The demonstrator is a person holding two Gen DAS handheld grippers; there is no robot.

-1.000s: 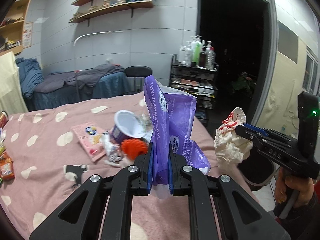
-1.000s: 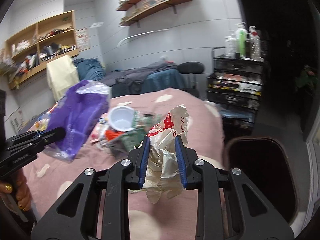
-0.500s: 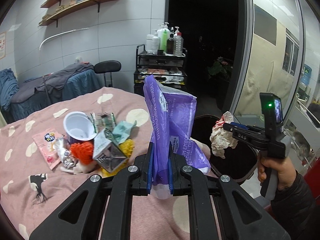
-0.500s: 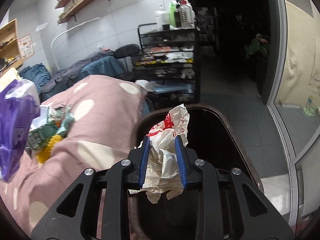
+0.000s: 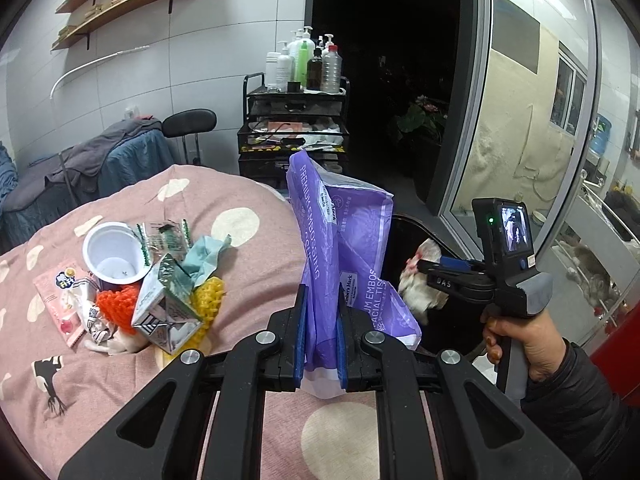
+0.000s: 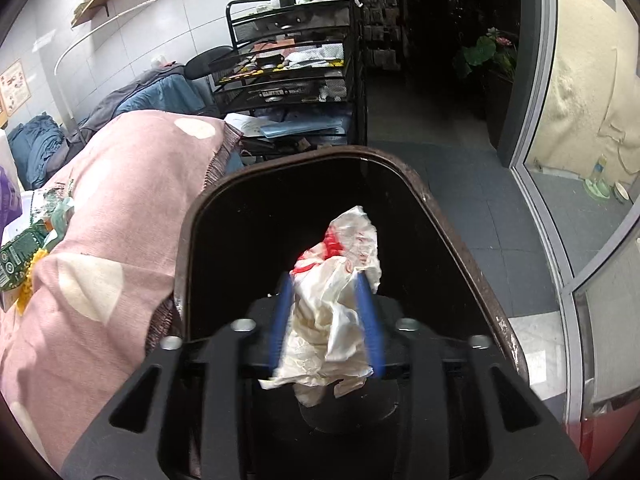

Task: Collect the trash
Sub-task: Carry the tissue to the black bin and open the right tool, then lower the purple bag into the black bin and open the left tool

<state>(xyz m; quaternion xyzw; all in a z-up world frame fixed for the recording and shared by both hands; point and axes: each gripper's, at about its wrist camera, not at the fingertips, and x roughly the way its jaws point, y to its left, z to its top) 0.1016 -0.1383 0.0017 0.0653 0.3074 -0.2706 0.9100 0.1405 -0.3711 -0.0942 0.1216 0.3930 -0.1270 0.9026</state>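
- Left gripper (image 5: 320, 340) clamping the purple tissue wrapper (image 5: 344, 248) upright, hovering at the pink blanket's (image 5: 248, 200) edge.
- Right gripper (image 6: 326, 320) just spreading wide, crumpled white paper (image 6: 336, 300) sitting loose between the blue pads, over the bin's dark mouth.
- Bin rim (image 6: 452, 216) butting against the blanket's fringe, floor lying open beyond.
- Trash pile (image 5: 160, 288) waiting farther back on the blanket.

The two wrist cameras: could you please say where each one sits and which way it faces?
Left wrist: on the left gripper, facing the pink bed; its fingers clamp a purple bag; the person's right hand shows.
Right wrist: on the right gripper, facing down into the bin.
Shared: crumpled wrapper, bin, bed.
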